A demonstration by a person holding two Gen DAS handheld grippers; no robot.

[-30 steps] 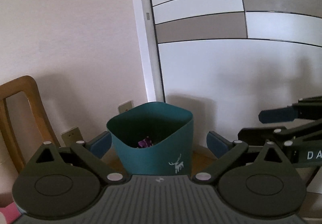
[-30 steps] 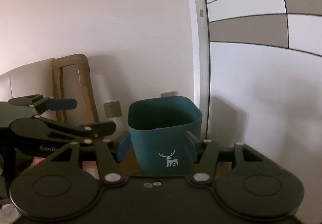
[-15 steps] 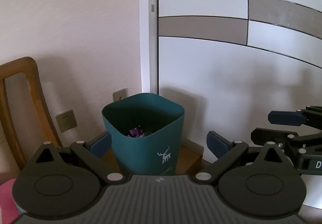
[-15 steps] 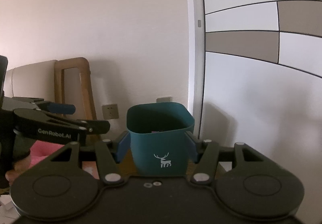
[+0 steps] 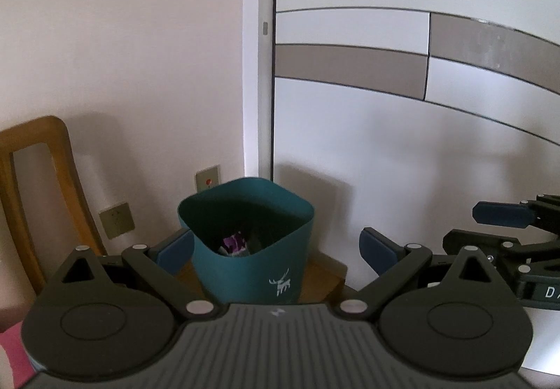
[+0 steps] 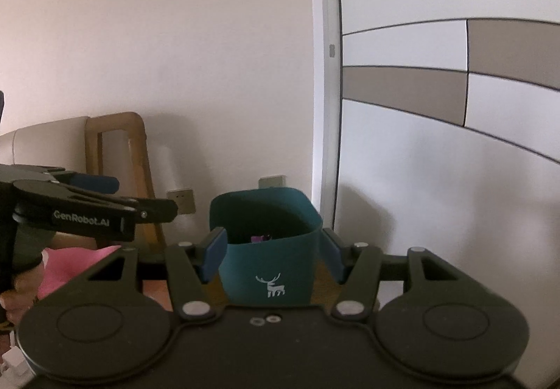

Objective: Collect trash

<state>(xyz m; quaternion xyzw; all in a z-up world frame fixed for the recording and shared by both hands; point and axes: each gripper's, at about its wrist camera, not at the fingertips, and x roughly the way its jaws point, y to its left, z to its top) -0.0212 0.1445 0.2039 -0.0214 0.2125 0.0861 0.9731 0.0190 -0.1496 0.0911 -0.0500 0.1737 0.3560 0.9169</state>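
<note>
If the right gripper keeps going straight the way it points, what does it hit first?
Most likely the teal trash bin, which sits between the open right gripper fingers' line; depth is unclear, but nothing shows in front of it.

Dim, even indoor light; soft shadows fall rightward on the wall [image 5: 122,56], with strong fisheye bending at edges.

Both hand-held grippers lifted above the bin

The left hand-held gripper [image 5: 276,243] and right hand-held gripper [image 6: 273,250] have risen, so the teal bin [image 5: 252,249] sits lower in both views, and its purple wrapper [image 6: 259,238] now shows from the right wrist too.
</note>
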